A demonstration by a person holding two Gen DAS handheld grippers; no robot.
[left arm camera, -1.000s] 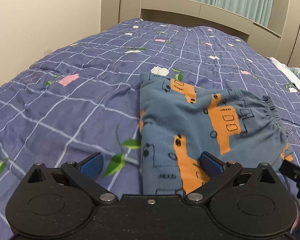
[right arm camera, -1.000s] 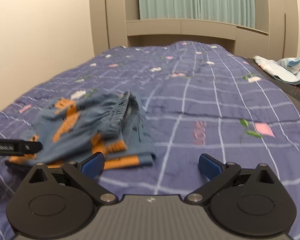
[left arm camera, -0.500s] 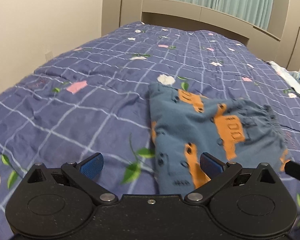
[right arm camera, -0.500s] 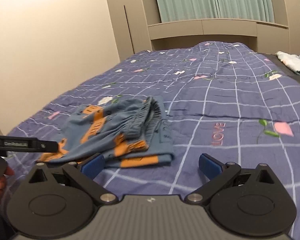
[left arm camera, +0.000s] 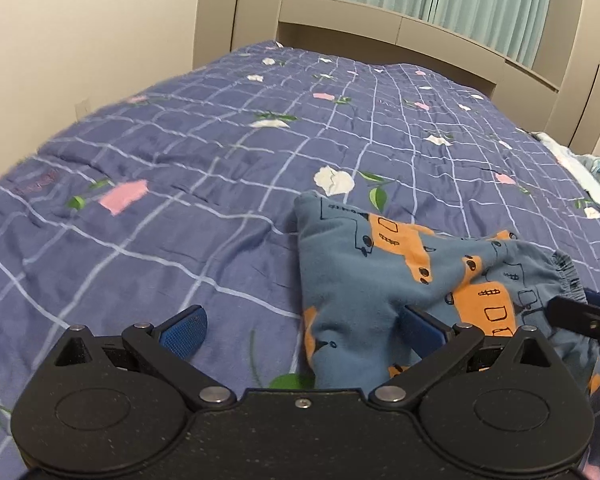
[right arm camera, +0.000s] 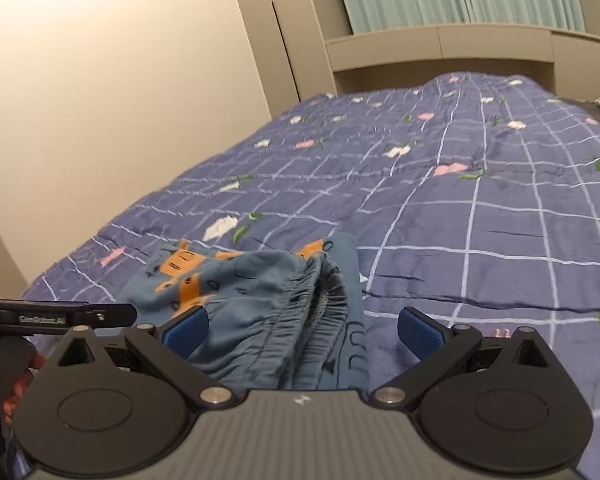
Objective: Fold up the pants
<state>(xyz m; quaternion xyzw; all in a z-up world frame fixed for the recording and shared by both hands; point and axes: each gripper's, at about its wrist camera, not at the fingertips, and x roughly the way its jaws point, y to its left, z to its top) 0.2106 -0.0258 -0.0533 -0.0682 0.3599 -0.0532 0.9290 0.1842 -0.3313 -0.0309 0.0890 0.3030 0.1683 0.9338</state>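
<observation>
The small blue pants with orange truck prints (left arm camera: 399,280) lie folded in a loose bundle on the bed. In the right wrist view the pants (right arm camera: 260,300) show their gathered elastic waistband toward me. My left gripper (left arm camera: 301,330) is open at the bundle's left edge, its right finger over the cloth. My right gripper (right arm camera: 301,328) is open with the waistband between its fingers, nothing gripped. The right gripper's tip (left arm camera: 579,314) shows at the waistband in the left wrist view. The left gripper's body (right arm camera: 56,316) shows at the left of the right wrist view.
The bed is covered by a purple checked quilt (left arm camera: 180,184) with flower prints. A beige headboard (left arm camera: 379,44) and green curtains stand at the far end. A light bundle of cloth (left arm camera: 587,172) lies at the bed's right edge. A wall (right arm camera: 120,100) runs along the left.
Both grippers have moved in toward the pants. The right gripper swung left and now straddles the waistband; the left gripper came close to the bundle's left edge. Both stayed open.
</observation>
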